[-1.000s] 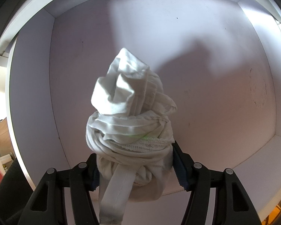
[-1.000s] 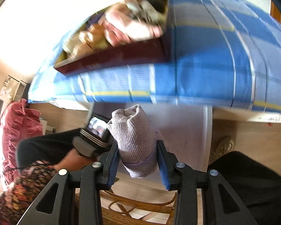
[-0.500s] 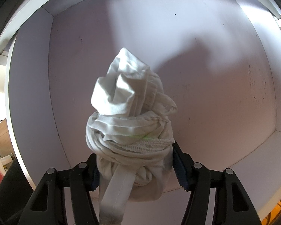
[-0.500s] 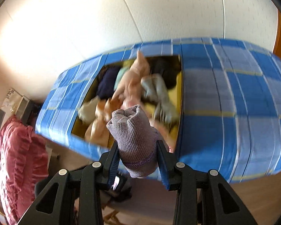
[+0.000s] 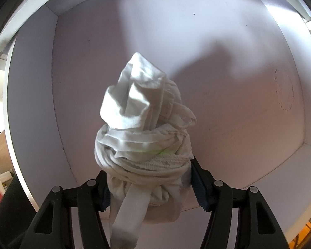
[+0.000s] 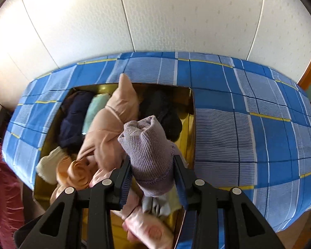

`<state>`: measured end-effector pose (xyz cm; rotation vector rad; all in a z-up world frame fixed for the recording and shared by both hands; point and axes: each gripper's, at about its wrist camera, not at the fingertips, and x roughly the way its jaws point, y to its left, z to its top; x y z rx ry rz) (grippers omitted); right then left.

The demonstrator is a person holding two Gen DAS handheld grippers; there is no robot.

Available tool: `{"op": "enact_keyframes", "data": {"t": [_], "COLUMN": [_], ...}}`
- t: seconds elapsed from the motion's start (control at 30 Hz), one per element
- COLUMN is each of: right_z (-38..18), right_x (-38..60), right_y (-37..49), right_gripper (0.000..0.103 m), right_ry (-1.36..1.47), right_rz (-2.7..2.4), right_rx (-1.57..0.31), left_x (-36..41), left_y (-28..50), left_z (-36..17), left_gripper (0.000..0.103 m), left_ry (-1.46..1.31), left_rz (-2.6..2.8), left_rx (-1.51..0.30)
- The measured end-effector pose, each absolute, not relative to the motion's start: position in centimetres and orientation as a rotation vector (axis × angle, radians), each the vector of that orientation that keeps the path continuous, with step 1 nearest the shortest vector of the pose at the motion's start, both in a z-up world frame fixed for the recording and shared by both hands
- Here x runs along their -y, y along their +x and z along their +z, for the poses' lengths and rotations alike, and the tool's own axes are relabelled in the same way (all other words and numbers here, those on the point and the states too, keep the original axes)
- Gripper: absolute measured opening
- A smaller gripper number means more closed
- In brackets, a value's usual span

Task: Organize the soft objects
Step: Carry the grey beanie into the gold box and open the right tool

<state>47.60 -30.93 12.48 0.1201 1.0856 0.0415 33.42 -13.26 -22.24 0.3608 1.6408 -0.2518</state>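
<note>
Sorting is partly done. The left gripper has its fingers clamped on a knotted white garment, held inside an otherwise bare white compartment. Only the right view shows the source: the right gripper, clamped on a rolled lilac knit, hangs over a gold box of unsorted clothes on the blue plaid bed.

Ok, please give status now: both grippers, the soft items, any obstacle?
Left gripper shut on white cloth bundle inside white box. Right gripper shut on lilac knit roll, above golden box. No obstacle seen.
</note>
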Motion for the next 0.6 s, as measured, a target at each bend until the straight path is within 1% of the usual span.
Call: {"op": "enact_keyframes", "data": {"t": [0.27, 0.33, 0.47, 0.6], "right_z": [9.9, 9.5, 10.8, 13.1], "right_x": [30.8, 30.7, 30.4, 30.6], "right_y": [49.4, 49.4, 48.4, 46.8], "right_gripper": [0.039, 0.043, 0.047, 0.048], "right_ry": [0.051, 0.032, -0.051, -0.069], "right_rz": [-0.024, -0.015, -0.015, -0.014], "right_rx": [-1.112, -1.128, -1.086, -0.987], "left_x": [13.0, 12.9, 13.0, 12.9], "left_y": [33.6, 33.6, 33.6, 33.6], "left_z": [-22.3, -22.4, -22.3, -22.4], "left_gripper": [0.063, 0.063, 0.063, 0.063], "left_ry": [0.349, 0.350, 0.350, 0.352], "left_rz": [-0.257, -0.257, -0.257, -0.257], "left_rx": [-1.645, -1.645, -1.645, -1.643]}}
